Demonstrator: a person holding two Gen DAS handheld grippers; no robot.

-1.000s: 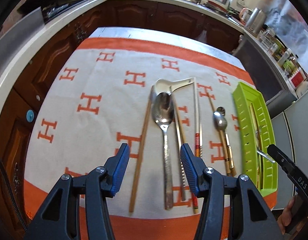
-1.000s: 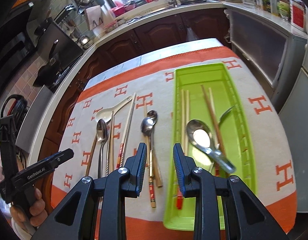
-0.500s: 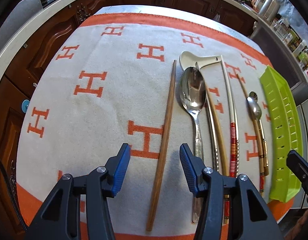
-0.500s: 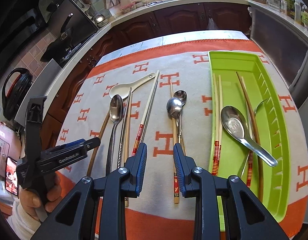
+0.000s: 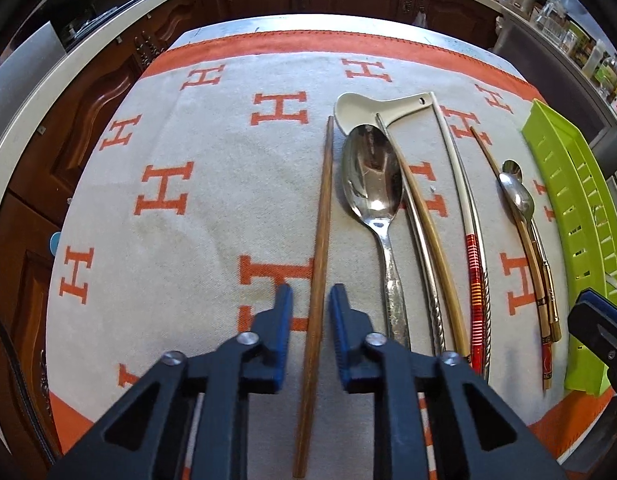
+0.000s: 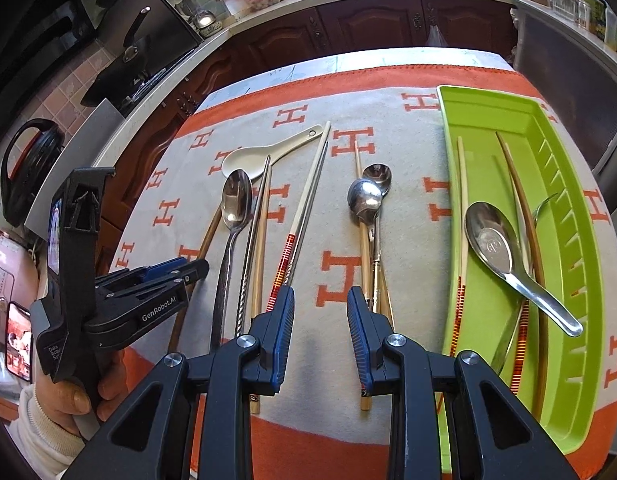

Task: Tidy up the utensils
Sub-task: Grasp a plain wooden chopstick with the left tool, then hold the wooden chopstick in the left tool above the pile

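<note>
A brown wooden chopstick (image 5: 322,216) lies on the orange-and-white cloth, left of a large metal spoon (image 5: 372,176) and a white ceramic spoon (image 5: 372,106). My left gripper (image 5: 310,300) points down over the chopstick's lower half. Its jaws are closing on either side of the stick, with thin gaps still showing. In the right wrist view the left gripper (image 6: 188,270) sits low at the cloth's left. My right gripper (image 6: 320,300) stands open over bare cloth, between red-banded chopsticks (image 6: 284,260) and two small spoons (image 6: 364,196).
A green tray (image 6: 580,280) at the right holds chopsticks, a metal spoon (image 6: 492,244) and a fork. More chopsticks (image 5: 474,264) lie in a row on the cloth. Dark cabinets and a counter surround the table. A hand (image 6: 72,400) holds the left gripper.
My left gripper came down over the brown chopstick and its jaws narrowed around it. My right gripper dropped lower and shifted left, off the tray edge and over the cloth.
</note>
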